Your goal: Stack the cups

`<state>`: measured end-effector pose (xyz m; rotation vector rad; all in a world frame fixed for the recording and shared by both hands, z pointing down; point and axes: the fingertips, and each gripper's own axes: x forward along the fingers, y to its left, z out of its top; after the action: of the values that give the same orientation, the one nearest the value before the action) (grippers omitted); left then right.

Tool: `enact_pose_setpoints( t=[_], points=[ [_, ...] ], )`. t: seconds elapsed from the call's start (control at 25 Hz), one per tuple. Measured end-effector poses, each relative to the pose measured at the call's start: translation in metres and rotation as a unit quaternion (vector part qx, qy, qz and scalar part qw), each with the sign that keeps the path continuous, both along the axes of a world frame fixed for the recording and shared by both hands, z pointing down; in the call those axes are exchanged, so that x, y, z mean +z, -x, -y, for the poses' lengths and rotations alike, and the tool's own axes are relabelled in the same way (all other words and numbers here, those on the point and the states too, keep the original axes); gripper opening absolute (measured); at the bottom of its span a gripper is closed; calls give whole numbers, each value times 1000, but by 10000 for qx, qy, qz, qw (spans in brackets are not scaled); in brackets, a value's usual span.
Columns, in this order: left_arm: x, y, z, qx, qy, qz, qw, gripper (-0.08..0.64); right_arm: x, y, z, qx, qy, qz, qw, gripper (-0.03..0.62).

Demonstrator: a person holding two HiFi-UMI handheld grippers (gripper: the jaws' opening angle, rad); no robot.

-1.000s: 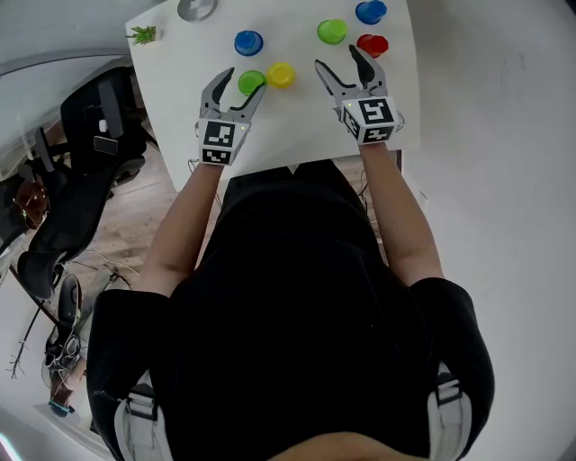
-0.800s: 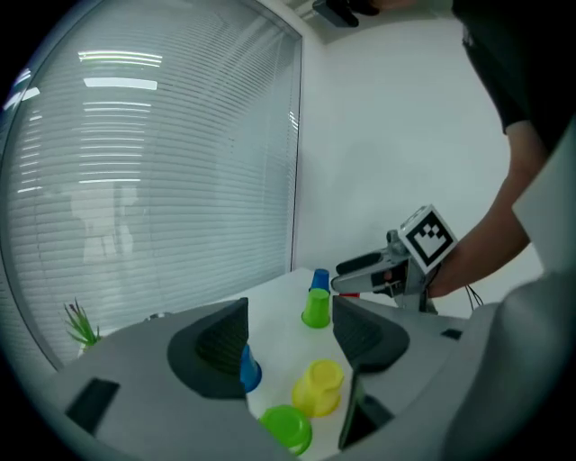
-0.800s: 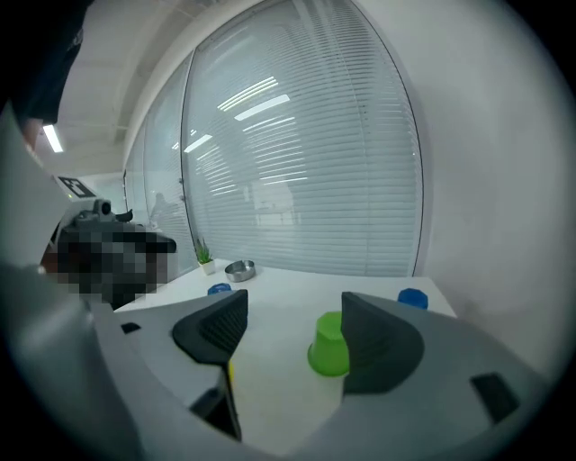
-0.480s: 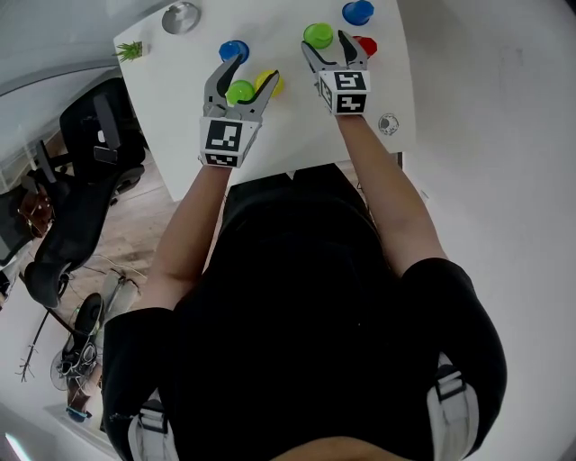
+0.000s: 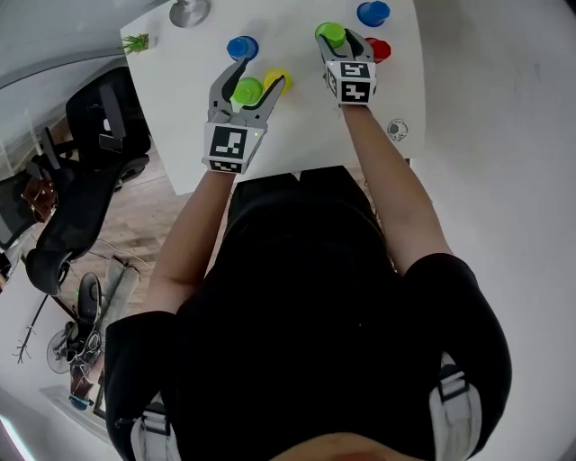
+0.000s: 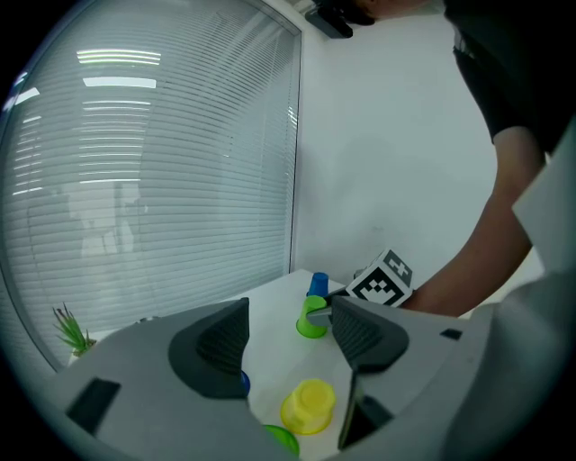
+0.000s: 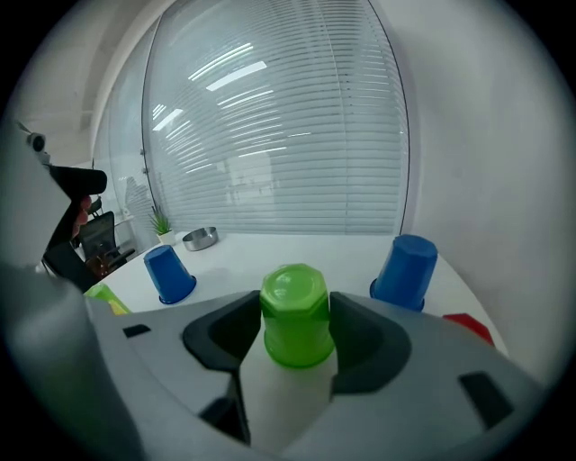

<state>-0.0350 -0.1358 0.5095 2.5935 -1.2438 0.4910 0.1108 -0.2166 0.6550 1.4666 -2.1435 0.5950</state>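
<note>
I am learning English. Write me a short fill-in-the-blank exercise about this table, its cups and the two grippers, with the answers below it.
1. The right gripper holds a ___ cup between its jaws.
2. The left gripper has its jaws ___, with nothing gripped.
3. The table carries ___ blue cups.
Answers: green (the jaws have just been closing on this green cup); open; two.

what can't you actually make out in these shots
- Red cup, right gripper view: mostly hidden behind the right hand-held gripper, whose jaws have just been closing on the far green cup.
- Near green cup, left gripper view: mostly hidden by the body of the left hand-held gripper.
- Small round mark on the table, head view: too small to identify.
</note>
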Motion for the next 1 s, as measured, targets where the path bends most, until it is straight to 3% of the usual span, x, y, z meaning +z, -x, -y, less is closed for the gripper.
enact_pose_setpoints(
  t=[0.44, 1.0],
  points=[
    [-4, 21, 1, -138, -118, 150, 9997, 301, -36, 17, -8, -494, -308, 89, 9983, 219],
    [4, 44, -12, -167, -50, 186, 9997, 301, -50, 51, -75, -1208, -301, 165, 9921, 221]
  ],
)
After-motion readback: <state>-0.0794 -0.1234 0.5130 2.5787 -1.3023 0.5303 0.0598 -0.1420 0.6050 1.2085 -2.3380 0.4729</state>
